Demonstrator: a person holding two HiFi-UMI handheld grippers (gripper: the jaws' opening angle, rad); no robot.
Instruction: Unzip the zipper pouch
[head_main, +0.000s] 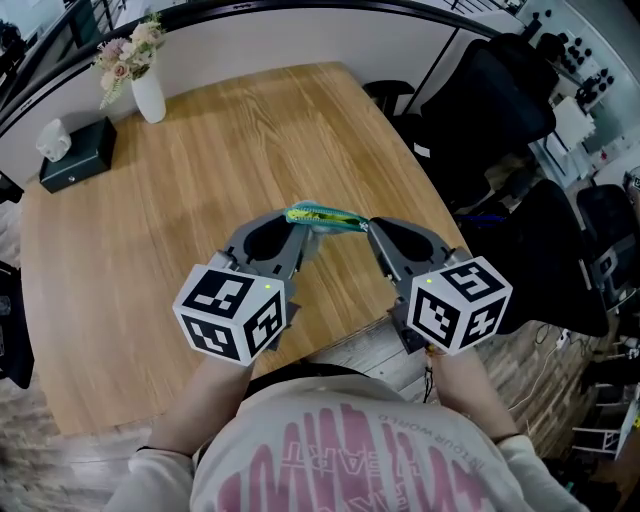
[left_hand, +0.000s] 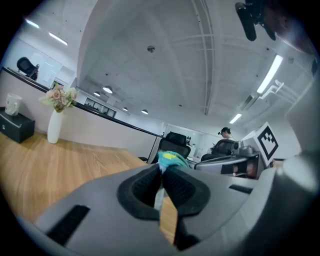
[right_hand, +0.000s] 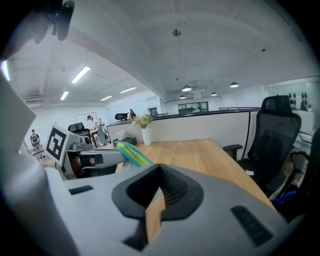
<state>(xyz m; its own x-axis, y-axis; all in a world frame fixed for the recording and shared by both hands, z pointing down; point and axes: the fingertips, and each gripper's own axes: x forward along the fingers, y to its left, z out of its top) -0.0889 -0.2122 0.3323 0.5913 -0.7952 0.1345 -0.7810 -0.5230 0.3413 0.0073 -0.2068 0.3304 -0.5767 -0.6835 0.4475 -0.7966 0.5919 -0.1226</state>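
Wooden table (head_main: 180, 200) lies below us as our left gripper (head_main: 300, 222) pinches one end of the green pouch (head_main: 325, 216) and our right gripper (head_main: 370, 228) the other (both jaws pressed tight on it), with a flower vase (head_main: 148, 98) and black box (head_main: 78, 155) far beyond.

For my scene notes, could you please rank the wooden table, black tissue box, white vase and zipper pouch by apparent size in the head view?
1. wooden table
2. black tissue box
3. white vase and zipper pouch: about alike. The pouch is nearer the camera and only partly visible, so I leave these two unranked.
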